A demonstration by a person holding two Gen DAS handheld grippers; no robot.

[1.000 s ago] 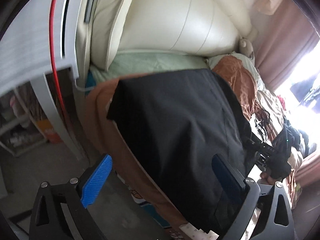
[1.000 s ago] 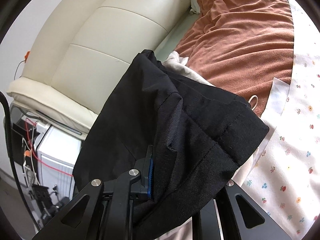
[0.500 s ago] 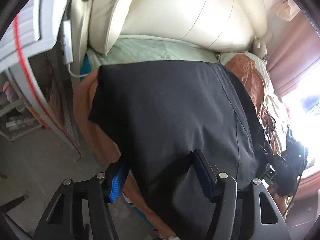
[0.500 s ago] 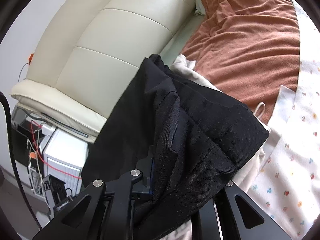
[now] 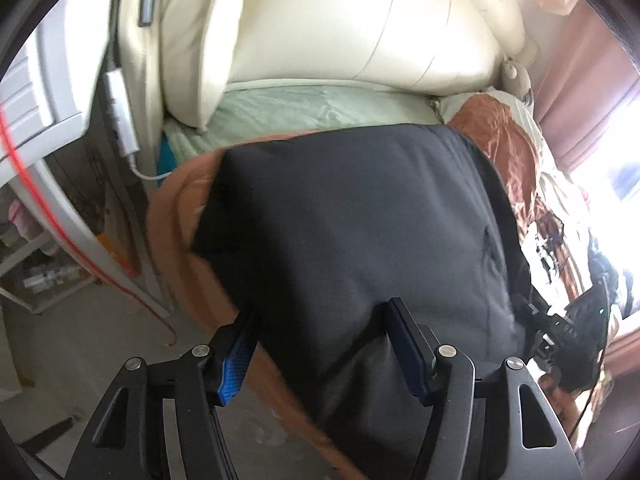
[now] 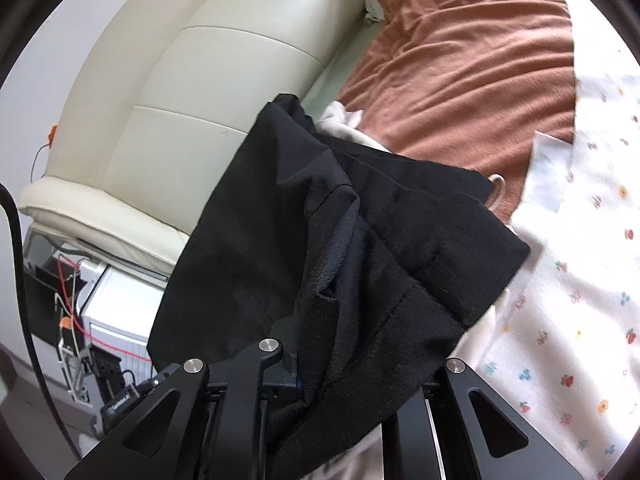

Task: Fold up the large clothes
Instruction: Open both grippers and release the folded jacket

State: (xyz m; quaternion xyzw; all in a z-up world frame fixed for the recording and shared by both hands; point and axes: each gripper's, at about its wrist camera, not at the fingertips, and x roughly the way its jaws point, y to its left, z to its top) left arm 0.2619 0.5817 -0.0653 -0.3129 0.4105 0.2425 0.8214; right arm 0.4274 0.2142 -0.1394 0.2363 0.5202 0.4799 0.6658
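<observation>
The left tool [image 5: 320, 344] has just closed partly around the edge of the black trousers [image 5: 352, 216]. The right tool [image 6: 340, 372] is closed tightly on the trousers, which lie on the brown blanket [image 6: 460, 60] ahead.

The left gripper [image 5: 320, 340] is a black frame of flat arms with triangular cut-outs, joined by round silver screw heads, and each of its two fingers carries a blue ribbed pad [image 5: 234, 368]. The right gripper [image 6: 344, 372] has the same black arms, the same triangular cut-outs and the same silver screws, with only a thin sliver of blue showing at one finger. In the left wrist view the other gripper's black body shows at the right edge with a small green light and thin black cables, blurred against the glare.
</observation>
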